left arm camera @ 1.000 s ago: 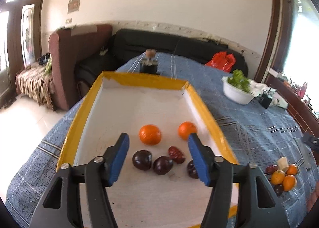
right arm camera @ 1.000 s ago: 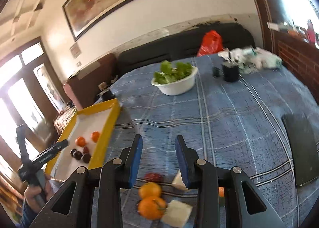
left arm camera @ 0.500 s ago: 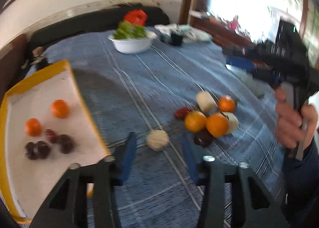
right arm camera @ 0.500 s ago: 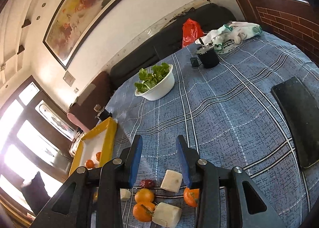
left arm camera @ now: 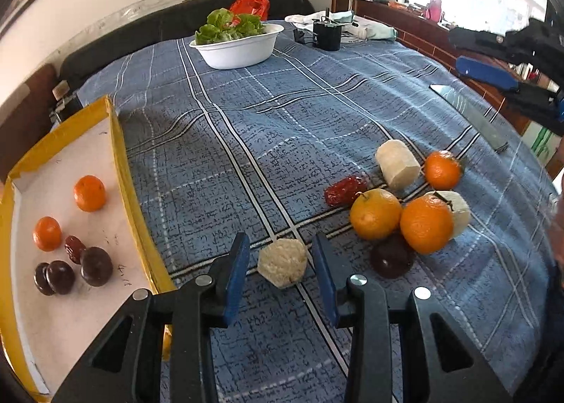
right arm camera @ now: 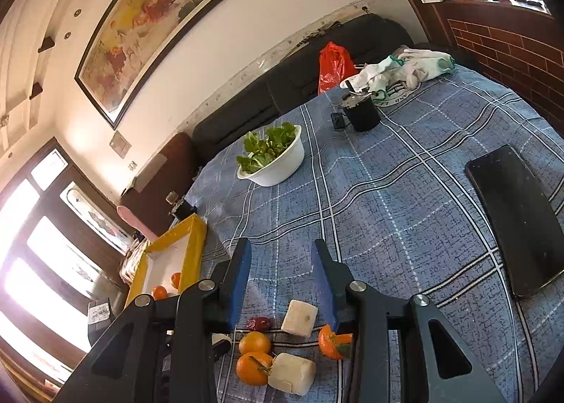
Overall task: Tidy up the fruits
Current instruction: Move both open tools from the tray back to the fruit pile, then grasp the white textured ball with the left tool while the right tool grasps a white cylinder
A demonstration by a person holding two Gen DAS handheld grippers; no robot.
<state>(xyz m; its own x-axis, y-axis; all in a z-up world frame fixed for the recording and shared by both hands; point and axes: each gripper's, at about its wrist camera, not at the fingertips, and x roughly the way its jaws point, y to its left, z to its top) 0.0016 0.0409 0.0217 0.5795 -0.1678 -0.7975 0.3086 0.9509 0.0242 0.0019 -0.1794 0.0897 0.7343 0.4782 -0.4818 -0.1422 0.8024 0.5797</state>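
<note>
From the left wrist camera, a blue plaid tablecloth (left arm camera: pixel 317 121) covers the whole table, creased in soft folds, with a dark sofa (left arm camera: pixel 169 25) against the pale wall behind and a bright window off to the right. The left gripper (left arm camera: pixel 278 272) hangs low over the cloth with its blue-padded jaws spread wide, and a pale, faceted peeled chunk (left arm camera: pixel 282 263) sits on the cloth between the tips, touching neither. To the left lies a yellow-edged tray (left arm camera: pixel 123 170) with a white floor holding two small oranges (left arm camera: pixel 89 193) and several dark, glossy round fruits (left arm camera: pixel 96 265). To the right is the loose pile — two bigger oranges (left arm camera: pixel 375 214), a wrinkled red date (left arm camera: pixel 345 189), a dark plum-like fruit (left arm camera: pixel 392 258) and more pale peeled pieces (left arm camera: pixel 397 165), all bunched together and touching. A white bowl of lettuce (left arm camera: pixel 239 47) stands at the far end. From the right wrist camera, the same cloth runs out to a brick sill and a framed painting (right arm camera: pixel 144 29) high on the wall; a black phone (right arm camera: pixel 518 223) lies flat at the right. The right gripper (right arm camera: pixel 282 279) is also open wide and holds nothing, raised above the pile — a blocky white piece (right arm camera: pixel 299 317) and oranges (right arm camera: pixel 254 342) show below its tips.
</note>
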